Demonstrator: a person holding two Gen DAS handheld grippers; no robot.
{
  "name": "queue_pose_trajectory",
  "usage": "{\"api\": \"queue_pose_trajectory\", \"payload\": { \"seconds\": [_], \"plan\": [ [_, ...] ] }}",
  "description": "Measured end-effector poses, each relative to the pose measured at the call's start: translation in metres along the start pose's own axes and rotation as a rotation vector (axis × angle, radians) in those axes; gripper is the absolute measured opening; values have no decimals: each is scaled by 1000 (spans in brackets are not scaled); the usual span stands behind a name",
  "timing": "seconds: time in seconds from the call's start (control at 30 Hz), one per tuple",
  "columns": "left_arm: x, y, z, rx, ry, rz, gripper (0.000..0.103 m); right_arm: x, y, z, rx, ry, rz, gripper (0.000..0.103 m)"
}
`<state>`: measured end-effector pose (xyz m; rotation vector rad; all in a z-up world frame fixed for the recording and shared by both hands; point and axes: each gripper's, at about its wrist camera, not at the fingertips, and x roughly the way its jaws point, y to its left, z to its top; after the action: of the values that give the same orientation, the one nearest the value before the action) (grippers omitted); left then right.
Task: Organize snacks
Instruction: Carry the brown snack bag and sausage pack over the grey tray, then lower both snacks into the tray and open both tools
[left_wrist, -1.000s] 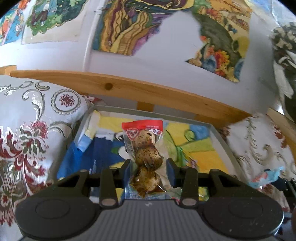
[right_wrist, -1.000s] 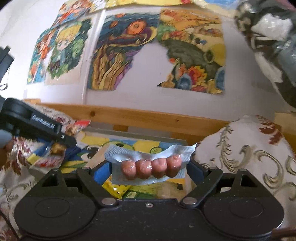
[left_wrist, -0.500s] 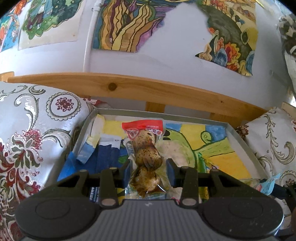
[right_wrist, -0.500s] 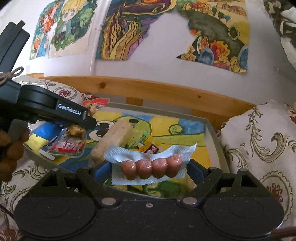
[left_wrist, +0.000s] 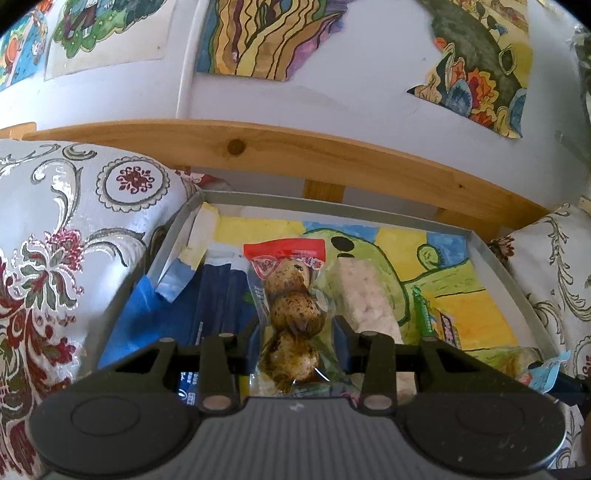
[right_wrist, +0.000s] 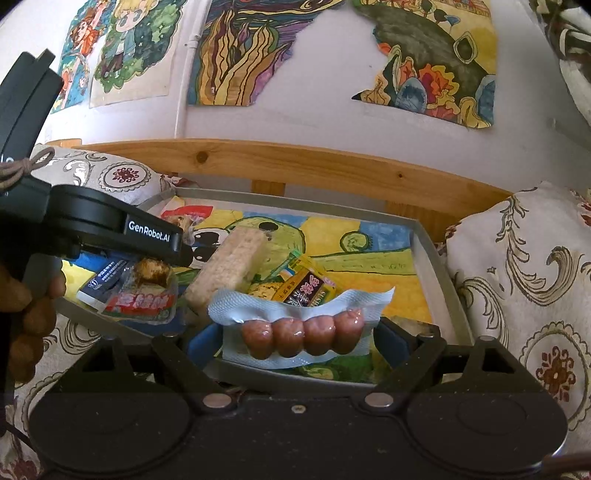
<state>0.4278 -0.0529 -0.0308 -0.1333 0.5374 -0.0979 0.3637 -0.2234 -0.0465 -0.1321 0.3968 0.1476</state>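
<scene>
clear egg packet (left_wrist: 291, 314) between left claw (left_wrist: 295, 328) fingers

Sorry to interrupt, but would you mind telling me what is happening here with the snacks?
A person holds a claw in each hand over a grey tray with a painted lining, set between patterned cushions. The left claw is shut on a clear pack of speckled eggs with a red top. The right claw is shut on a pack of small sausages. Already in the tray lie a rice cracker bar, a yellow packet and a blue packet.
</scene>
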Motion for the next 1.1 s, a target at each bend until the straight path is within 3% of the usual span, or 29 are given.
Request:
{"api": "queue_pose_trajectory", "payload": {
  "seconds": [0.33, 0.63, 0.9, 1.1],
  "plan": [
    [-3, 5, 1, -62, 32, -4, 48, -4, -4, 1, 13, -34, 6, 99],
    [-29, 3, 7, -66, -36, -17, 75, -30, -7, 8, 17, -106, -5, 102],
    [-71, 11, 8, -71, -117, 29, 100, -66, -9, 13, 13, -161, -10, 102],
    [-106, 21, -4, -61, -162, 48, 102, -101, -7, 8, 23, -182, -16, 102]
  ]
}}
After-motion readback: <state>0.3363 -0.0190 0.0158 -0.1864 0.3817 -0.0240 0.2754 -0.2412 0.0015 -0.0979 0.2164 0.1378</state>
